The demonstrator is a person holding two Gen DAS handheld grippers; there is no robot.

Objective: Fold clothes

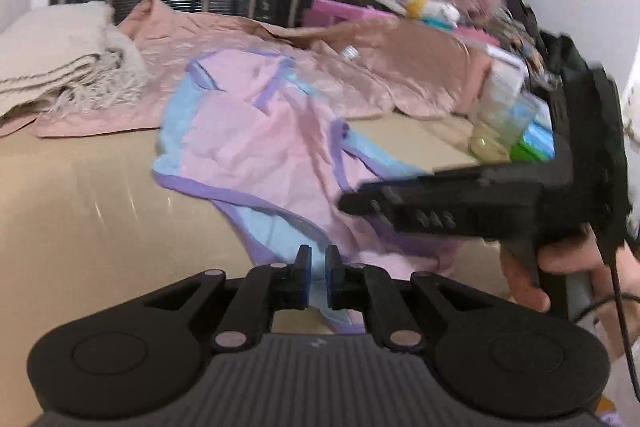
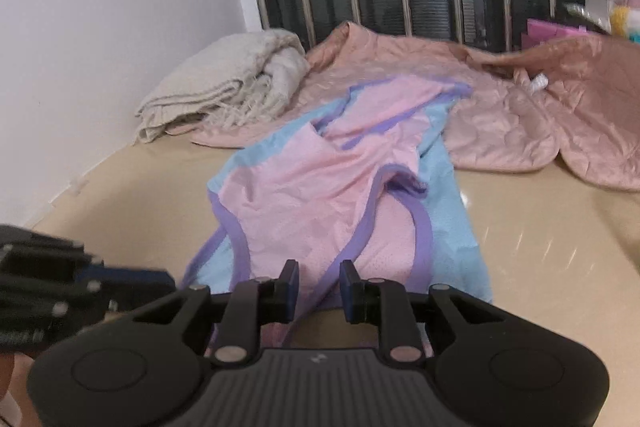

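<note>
Two tools [image 1: 318, 259] [image 2: 319, 277] pinch the pink-and-blue garment [image 2: 320, 187].

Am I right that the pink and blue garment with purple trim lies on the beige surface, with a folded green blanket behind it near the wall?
Not quite: the folded blanket is cream, not green, as the right wrist view shows. The garment does lie on the beige surface.

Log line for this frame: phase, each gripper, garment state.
phase: grasp near edge | left gripper: shut on garment | right gripper: shut on garment | garment: crumpled, unfolded on table
</note>
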